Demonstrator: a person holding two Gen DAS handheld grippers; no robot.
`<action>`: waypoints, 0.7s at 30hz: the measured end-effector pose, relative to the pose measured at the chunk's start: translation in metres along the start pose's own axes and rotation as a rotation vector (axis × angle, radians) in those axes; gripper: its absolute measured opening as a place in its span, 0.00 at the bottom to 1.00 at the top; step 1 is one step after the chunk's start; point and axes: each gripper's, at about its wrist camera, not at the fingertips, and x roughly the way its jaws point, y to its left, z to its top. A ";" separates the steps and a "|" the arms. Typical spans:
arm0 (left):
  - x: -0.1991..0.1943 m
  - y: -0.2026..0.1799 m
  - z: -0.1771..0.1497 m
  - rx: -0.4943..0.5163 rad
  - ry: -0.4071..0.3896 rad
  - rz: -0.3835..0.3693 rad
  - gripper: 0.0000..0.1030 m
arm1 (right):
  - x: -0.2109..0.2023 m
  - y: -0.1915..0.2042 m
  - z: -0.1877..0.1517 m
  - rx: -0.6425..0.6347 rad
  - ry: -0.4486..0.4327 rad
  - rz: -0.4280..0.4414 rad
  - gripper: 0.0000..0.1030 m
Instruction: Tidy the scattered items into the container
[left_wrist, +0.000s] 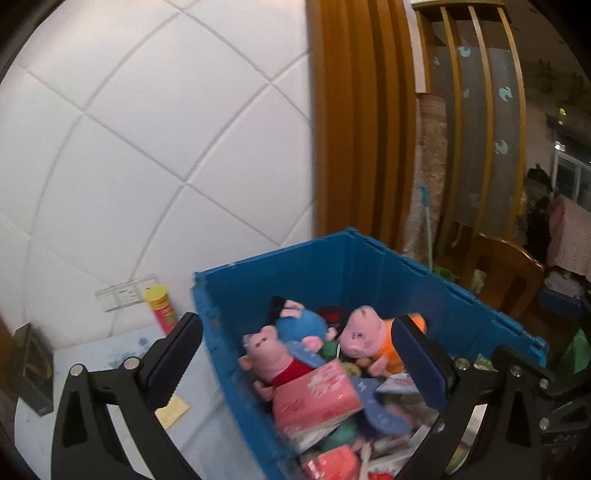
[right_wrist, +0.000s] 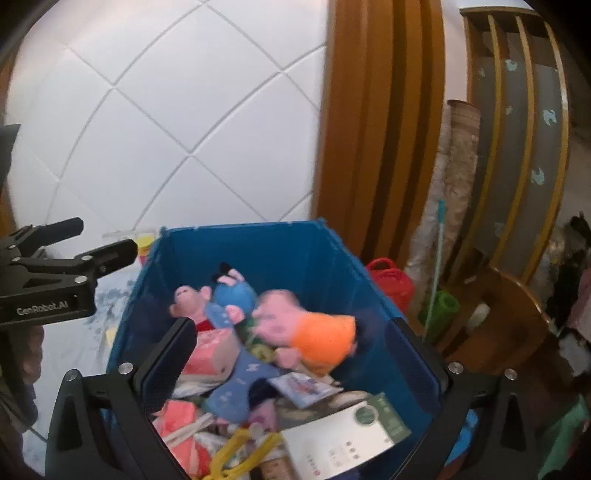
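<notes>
Both the left gripper (left_wrist: 295, 363) and right gripper (right_wrist: 299, 363) hang spread wide and empty above the blue crate (left_wrist: 369, 266). Inside it lie plush pigs (left_wrist: 275, 354) and pink packets (left_wrist: 314, 400). A yellow tube (left_wrist: 162, 308) stands on the table just left of the crate, nearer the left gripper, its long axis upright.

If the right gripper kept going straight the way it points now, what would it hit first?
Probably the orange-clad pig plush lying on the pile inside the blue crate; the open right gripper is aimed at it, though depth is unclear.
</notes>
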 end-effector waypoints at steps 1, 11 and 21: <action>-0.010 0.005 -0.009 -0.005 0.001 0.012 1.00 | -0.004 0.004 -0.004 -0.004 -0.015 0.013 1.00; -0.110 0.056 -0.101 -0.050 0.022 0.132 1.00 | -0.078 0.088 -0.074 0.020 -0.073 0.105 1.00; -0.198 0.089 -0.204 -0.076 0.103 0.166 1.00 | -0.146 0.179 -0.159 -0.010 -0.046 0.096 1.00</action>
